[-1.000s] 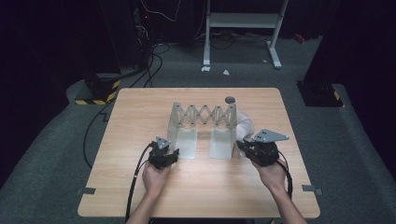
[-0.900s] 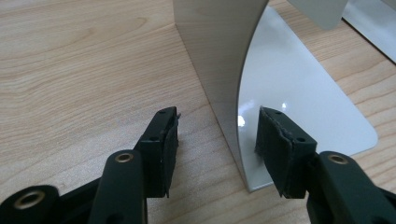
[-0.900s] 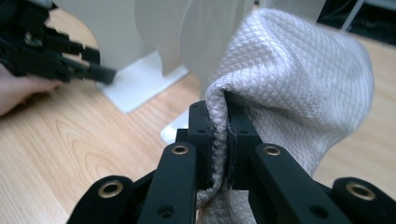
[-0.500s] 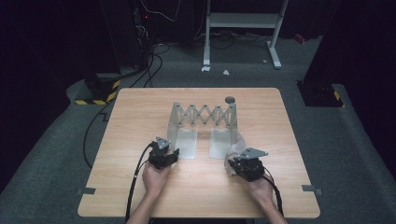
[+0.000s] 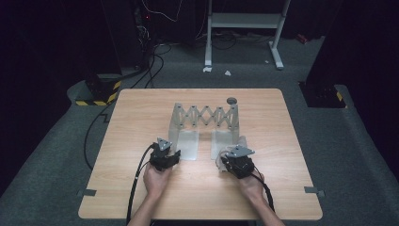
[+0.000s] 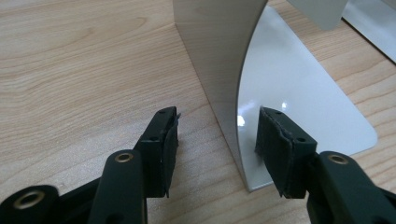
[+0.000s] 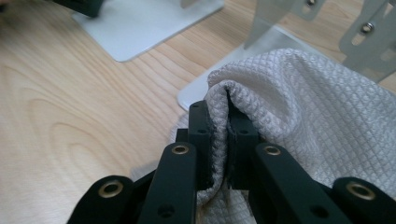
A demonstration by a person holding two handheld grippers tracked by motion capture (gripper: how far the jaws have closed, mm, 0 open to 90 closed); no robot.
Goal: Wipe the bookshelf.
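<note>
My right gripper point(image 7: 219, 140) pinches a fold of white waffle-weave cloth point(image 7: 303, 107); my left gripper point(image 6: 217, 140), fingers spread, straddles the rack's point(image 6: 219, 56) smooth metal upright.

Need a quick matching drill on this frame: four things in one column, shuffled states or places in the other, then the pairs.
Things:
1. left gripper
2. right gripper
3. white cloth
4. small round grey disc

States or places:
A. lying on the table past the far end of the accordion rack
B. bunched up, a fold pinched between jaws
C. open, one jaw either side of the rack's upright metal plate
D. shut on fabric

Pairs: 1-C, 2-D, 3-B, 4-A
</note>
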